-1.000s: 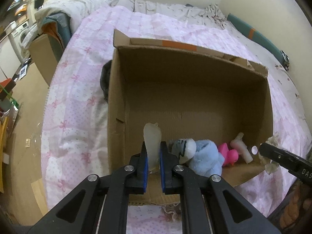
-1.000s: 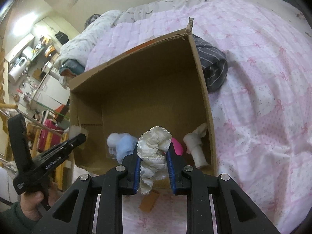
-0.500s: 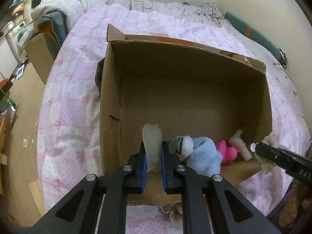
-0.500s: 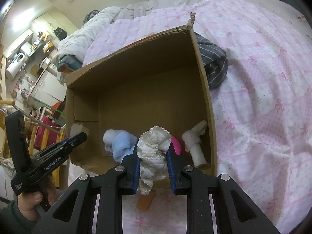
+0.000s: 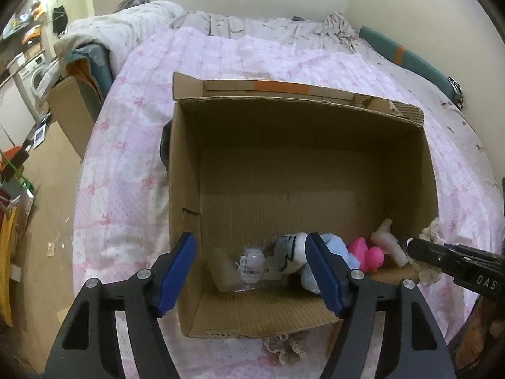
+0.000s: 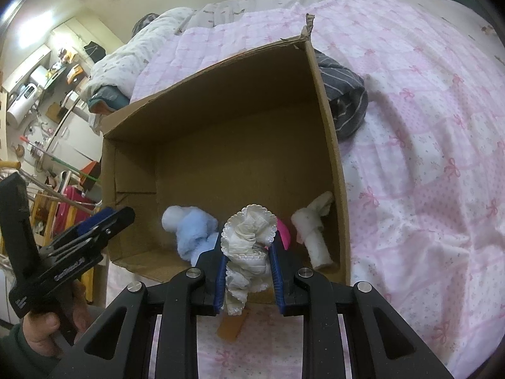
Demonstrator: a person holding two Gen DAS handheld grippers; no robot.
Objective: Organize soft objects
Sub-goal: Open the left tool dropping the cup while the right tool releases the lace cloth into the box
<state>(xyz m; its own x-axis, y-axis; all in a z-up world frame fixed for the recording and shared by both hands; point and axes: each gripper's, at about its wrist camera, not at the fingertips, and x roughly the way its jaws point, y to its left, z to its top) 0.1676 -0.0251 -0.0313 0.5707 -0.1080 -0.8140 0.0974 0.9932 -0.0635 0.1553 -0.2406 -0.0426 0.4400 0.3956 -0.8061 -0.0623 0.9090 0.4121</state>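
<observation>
An open cardboard box (image 5: 303,170) stands on the pink bed. My left gripper (image 5: 251,270) is open over the box's near left corner. Below it on the box floor lies a pale translucent soft piece (image 5: 249,265). Beside it lie a blue and white plush (image 5: 315,252), a pink rubber duck (image 5: 367,254) and a white rolled piece (image 5: 389,243). My right gripper (image 6: 247,249) is shut on a cream lace frill (image 6: 249,237), held at the box's near edge (image 6: 341,221). The left gripper also shows in the right wrist view (image 6: 104,224).
A dark striped garment (image 6: 344,101) lies against the box's outer side. The pink quilt (image 5: 132,145) covers the bed around the box. A small brown piece (image 6: 232,325) lies on the quilt before the box. Furniture and clutter (image 5: 19,170) stand beyond the bed.
My left gripper has opened and the pale soft piece has dropped from it to the box floor. My right gripper still holds the lace frill, slightly nearer the box.
</observation>
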